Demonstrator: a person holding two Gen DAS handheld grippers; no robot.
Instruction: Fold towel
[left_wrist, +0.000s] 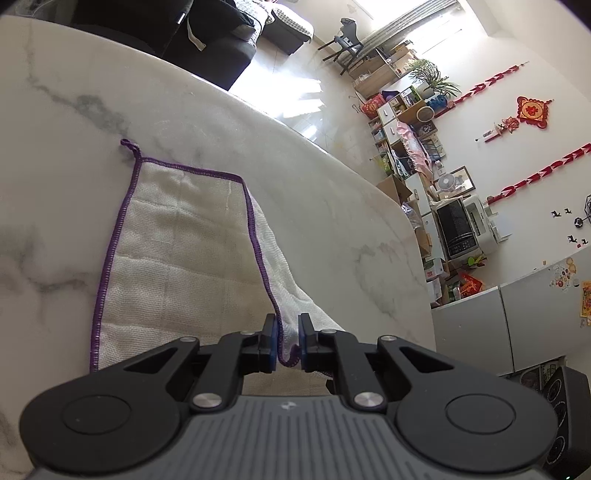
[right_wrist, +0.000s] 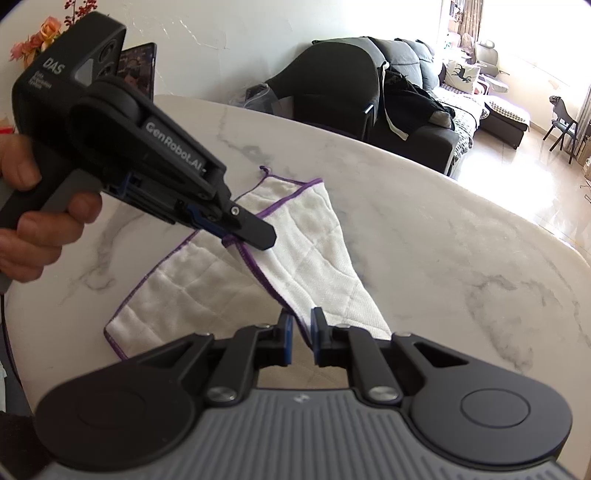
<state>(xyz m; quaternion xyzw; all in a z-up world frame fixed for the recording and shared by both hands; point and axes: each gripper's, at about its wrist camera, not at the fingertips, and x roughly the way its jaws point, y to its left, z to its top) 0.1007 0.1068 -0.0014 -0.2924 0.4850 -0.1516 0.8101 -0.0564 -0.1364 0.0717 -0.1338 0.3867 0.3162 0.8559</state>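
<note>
A white towel (left_wrist: 177, 258) with purple stitched edging lies on the marble table (left_wrist: 332, 206), one half lifted and folded over the rest. My left gripper (left_wrist: 287, 341) is shut on a purple-edged corner of the towel. In the right wrist view the same towel (right_wrist: 306, 236) spreads away from me, and my right gripper (right_wrist: 300, 338) pinches another edge of it between blue pads. The left gripper (right_wrist: 251, 236) shows there too, held by a hand (right_wrist: 33, 218), clamped on the towel's hem above the table. A small hanging loop (left_wrist: 127, 144) sticks out at the towel's far corner.
The round marble table's edge (right_wrist: 480, 199) curves away at the right. Beyond it stand a dark sofa (right_wrist: 413, 110) with clothes, a tablet (right_wrist: 138, 70) propped at the far left, and flowers (right_wrist: 40, 37). Shelves and appliances (left_wrist: 461, 221) line the wall off the table.
</note>
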